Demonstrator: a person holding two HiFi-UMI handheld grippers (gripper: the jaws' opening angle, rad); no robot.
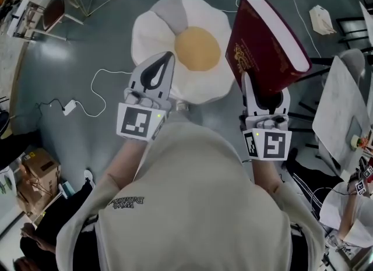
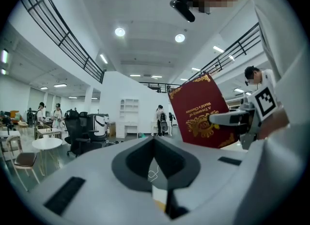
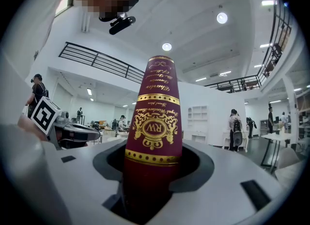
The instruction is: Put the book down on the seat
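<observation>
My right gripper (image 1: pixel 262 92) is shut on the lower end of a thick dark-red book (image 1: pixel 265 45) with gold print, which it holds upright and tilted above the floor. In the right gripper view the book's spine (image 3: pixel 155 117) stands straight up between the jaws (image 3: pixel 152 156). The seat (image 1: pixel 186 48) is a round fried-egg-shaped cushion with a yellow middle; it lies on the floor just left of the book. My left gripper (image 1: pixel 168 56) hangs over the seat's near left edge, jaws together and empty. The left gripper view shows those closed tips (image 2: pixel 155 142) and the book (image 2: pixel 196 115) at right.
A white cable and a power adapter (image 1: pixel 70 108) lie on the grey floor at left. A cardboard box (image 1: pixel 38 168) stands at lower left and a chair (image 1: pixel 52 10) at upper left. White tables (image 1: pixel 341 104) and a seated person (image 1: pixel 349 206) fill the right side.
</observation>
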